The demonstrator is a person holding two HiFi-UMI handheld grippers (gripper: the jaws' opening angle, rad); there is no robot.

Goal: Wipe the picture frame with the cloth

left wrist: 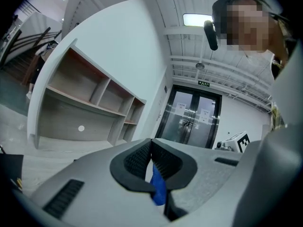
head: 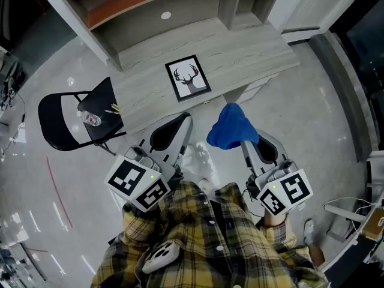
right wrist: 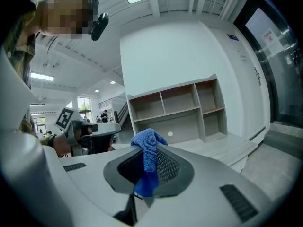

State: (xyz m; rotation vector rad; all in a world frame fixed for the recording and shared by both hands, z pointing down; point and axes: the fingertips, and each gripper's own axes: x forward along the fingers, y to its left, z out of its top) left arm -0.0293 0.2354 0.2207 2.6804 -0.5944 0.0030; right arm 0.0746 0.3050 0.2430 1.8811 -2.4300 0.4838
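The picture frame (head: 188, 78), black-edged with a deer-head print, lies flat on the pale wooden desk (head: 246, 47) in the head view. The blue cloth (head: 231, 126) is bunched over the tip of my right gripper (head: 241, 139), which is shut on it; it drapes over the pads (right wrist: 163, 167) as the cloth (right wrist: 147, 150). My left gripper (head: 185, 120) is held beside it, just short of the desk's near edge, with its jaws closed (left wrist: 151, 146). A thin blue sliver (left wrist: 158, 189) shows low in their gap; what it is stays unclear. Both grippers point upward.
A black folding chair (head: 63, 122) with a dark bag and small items stands left of the desk. An open shelf unit (head: 162, 5) rises behind the desk. Glass doors (left wrist: 191, 122) lie beyond. Glossy floor surrounds me.
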